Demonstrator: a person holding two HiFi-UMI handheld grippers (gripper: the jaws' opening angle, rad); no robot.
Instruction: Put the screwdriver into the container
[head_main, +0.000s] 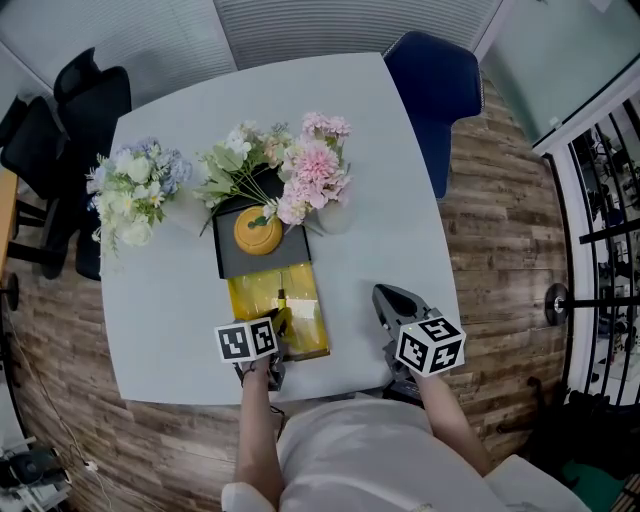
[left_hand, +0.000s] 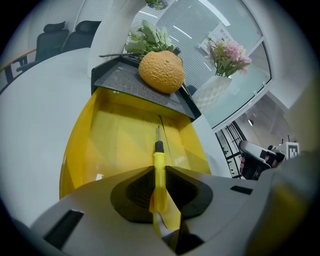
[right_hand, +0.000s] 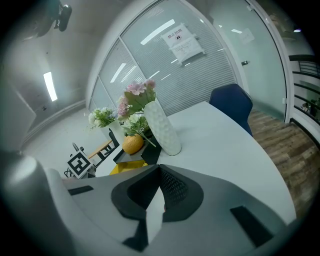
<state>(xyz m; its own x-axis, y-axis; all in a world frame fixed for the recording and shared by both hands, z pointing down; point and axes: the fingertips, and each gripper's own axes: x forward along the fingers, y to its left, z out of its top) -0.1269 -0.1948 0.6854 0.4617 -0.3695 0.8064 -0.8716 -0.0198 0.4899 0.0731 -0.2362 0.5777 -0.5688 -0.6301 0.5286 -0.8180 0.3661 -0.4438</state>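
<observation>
The left tool (left_hand: 159, 174) clenches the yellow-handled screwdriver (left_hand: 158, 156), its tip over the open yellow translucent plastic container (left_hand: 110, 135). Best lower it until the shaft lies flat inside, then release. The right tool (right_hand: 159, 176), jaws together and empty, hangs aside.

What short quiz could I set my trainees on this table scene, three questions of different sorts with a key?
1. True or false: the left gripper is shut on the yellow screwdriver, whose tip points over the yellow container.
2. Where does the orange sit? A) inside the yellow container; B) on the dark tray beyond it; C) on a chair.
3. Fill in: the right gripper has its jaws ____, with nothing between them.

Key: 1 true; 2 B; 3 together.
</observation>
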